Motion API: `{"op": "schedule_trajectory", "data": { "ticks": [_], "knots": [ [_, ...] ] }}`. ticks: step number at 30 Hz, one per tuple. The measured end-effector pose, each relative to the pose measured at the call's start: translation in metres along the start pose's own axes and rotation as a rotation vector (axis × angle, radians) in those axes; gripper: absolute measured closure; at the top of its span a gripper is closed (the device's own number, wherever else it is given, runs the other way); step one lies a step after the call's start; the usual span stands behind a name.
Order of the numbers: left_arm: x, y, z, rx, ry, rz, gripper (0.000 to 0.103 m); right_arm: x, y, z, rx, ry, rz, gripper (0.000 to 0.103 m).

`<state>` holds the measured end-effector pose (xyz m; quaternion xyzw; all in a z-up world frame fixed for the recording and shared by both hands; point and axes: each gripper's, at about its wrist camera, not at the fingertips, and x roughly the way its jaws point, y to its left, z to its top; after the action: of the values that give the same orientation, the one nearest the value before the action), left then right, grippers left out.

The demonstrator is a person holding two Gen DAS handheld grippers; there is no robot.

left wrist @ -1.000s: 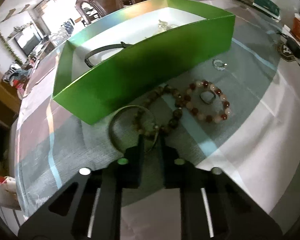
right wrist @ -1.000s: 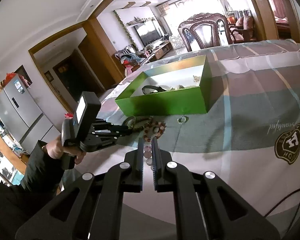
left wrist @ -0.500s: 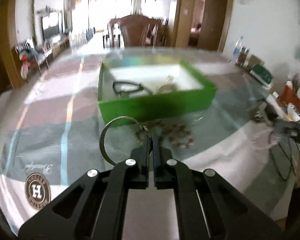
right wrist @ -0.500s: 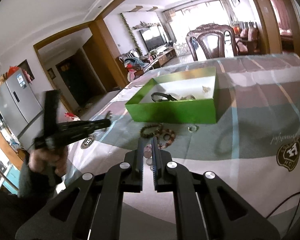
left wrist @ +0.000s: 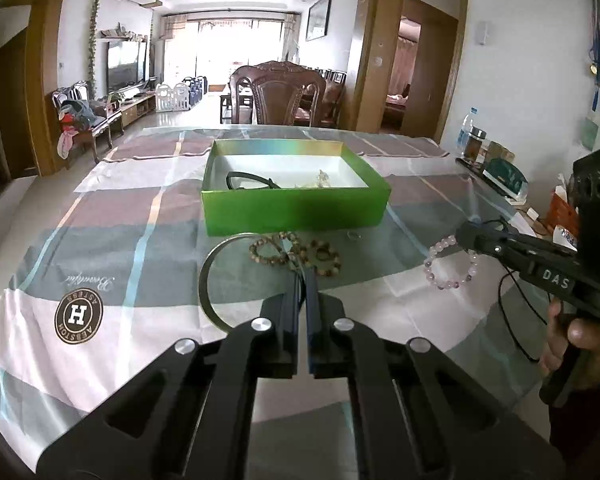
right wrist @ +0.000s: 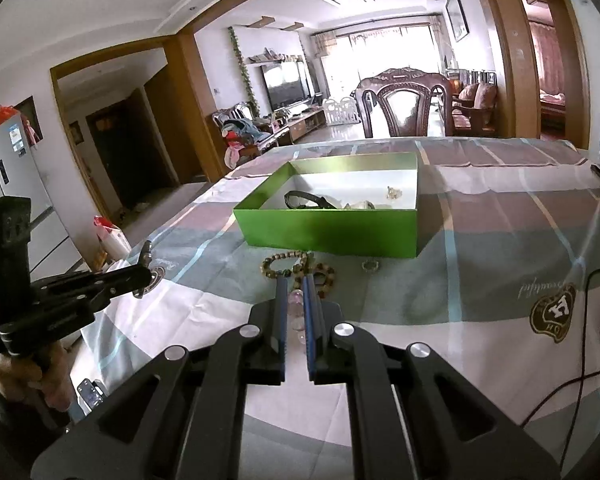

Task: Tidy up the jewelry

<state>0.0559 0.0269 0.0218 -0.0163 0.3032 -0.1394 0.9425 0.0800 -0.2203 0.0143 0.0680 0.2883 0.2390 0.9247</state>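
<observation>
At frame centre, the left claw (left wrist: 305, 276) gripped a metal bangle (left wrist: 212, 280); at right, the right claw (left wrist: 466, 236) clasped a pink bead bracelet (left wrist: 452, 268).

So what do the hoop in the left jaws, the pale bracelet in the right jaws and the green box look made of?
Bangle: probably metal, a thin rigid ring with dull grey sheen. Pink bead bracelet: translucent beads, stone or glass, can't tell which. Green box: seemingly cardboard, thin straight walls, glossy iridescent rim, white inside.

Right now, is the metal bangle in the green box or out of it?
Out. The left tool holds the metal bangle raised over the tablecloth, short of the green box.
</observation>
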Motion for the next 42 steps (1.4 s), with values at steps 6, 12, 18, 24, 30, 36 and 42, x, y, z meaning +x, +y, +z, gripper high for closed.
{"op": "schedule_trajectory", "data": {
  "ticks": [6,12,18,24,30,36,42],
  "knots": [
    [-0.009,0.003,-0.002,-0.005,-0.007,-0.016,0.1,-0.001,0.005,0.0,-0.001,-0.003,-0.014,0.095],
    [-0.011,0.004,-0.003,0.002,-0.004,-0.023,0.1,-0.002,0.006,0.0,-0.002,-0.004,-0.017,0.095],
    [-0.011,0.005,-0.003,0.008,0.0,-0.028,0.1,-0.002,0.007,0.0,-0.004,-0.005,-0.018,0.095],
    [-0.008,0.005,-0.002,0.017,0.008,-0.03,0.1,-0.001,0.007,0.0,-0.003,-0.002,-0.017,0.095],
    [-0.004,0.006,-0.001,0.015,0.016,-0.027,0.1,0.003,0.005,0.0,-0.002,0.007,-0.017,0.095],
    [0.004,0.006,-0.002,0.016,0.03,-0.027,0.1,0.008,0.004,0.0,0.003,0.016,-0.012,0.095],
    [0.01,0.007,-0.001,0.013,0.041,-0.027,0.1,0.014,0.0,-0.001,0.009,0.027,-0.011,0.095]
  ]
}}
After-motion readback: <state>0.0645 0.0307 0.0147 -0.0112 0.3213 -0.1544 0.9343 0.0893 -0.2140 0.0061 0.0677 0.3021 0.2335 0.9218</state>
